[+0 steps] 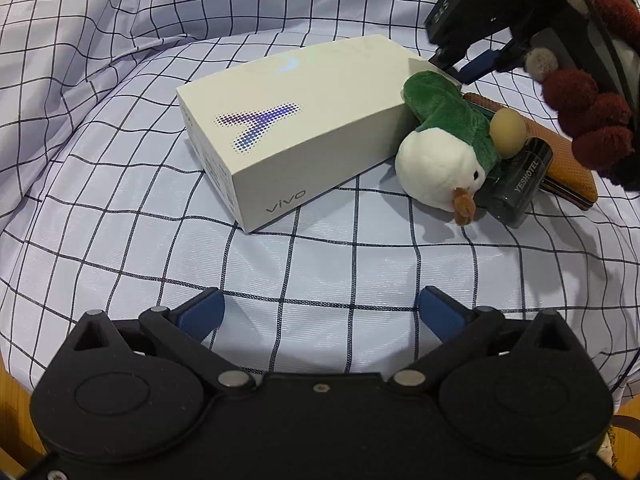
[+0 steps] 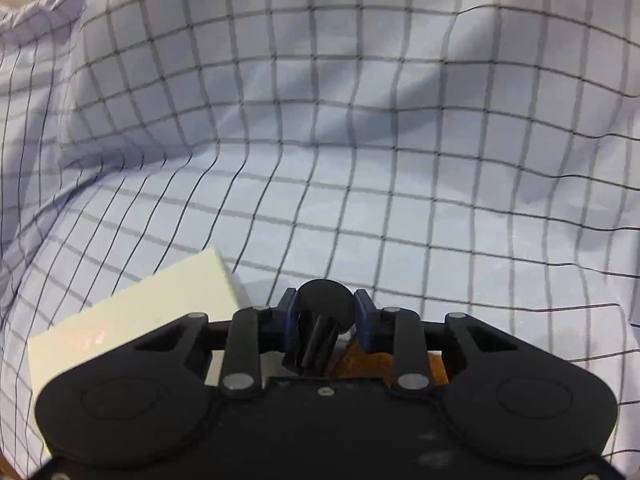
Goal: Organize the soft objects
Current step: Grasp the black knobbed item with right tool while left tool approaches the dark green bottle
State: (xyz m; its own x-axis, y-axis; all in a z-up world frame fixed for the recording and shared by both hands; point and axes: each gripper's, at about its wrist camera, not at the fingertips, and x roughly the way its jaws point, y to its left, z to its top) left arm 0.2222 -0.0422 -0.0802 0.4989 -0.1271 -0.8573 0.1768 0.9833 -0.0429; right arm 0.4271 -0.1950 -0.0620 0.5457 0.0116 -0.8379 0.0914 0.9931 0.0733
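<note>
**While the left gripper waits open, the right one clamps a dark object**

Where the checked cloth flattens out, we note a white box lying flat, with "vivo" printed on its near side. The plush toy, a green-and-white bird with a brown beak, lies on its side against the box's right end, head toward us and beak on the cloth. A tan egg-shaped ball sits just beside the bird's green back. A dark bottle lies touching the bird's head. Both rest on or against a flat orange case.

Left gripper: jaws spread wide, nothing between them, bare cloth beneath, and well short of the box and toy.

Right gripper: both blue pads are pressed against a dark object with a round end. We cannot identify it. Below the pads we see a strip of the orange case, with the box's corner to the left. From the left wrist view, this gripper hangs over the far end of the toy, carried by a hand in a fuzzy dark-red glove.
</note>
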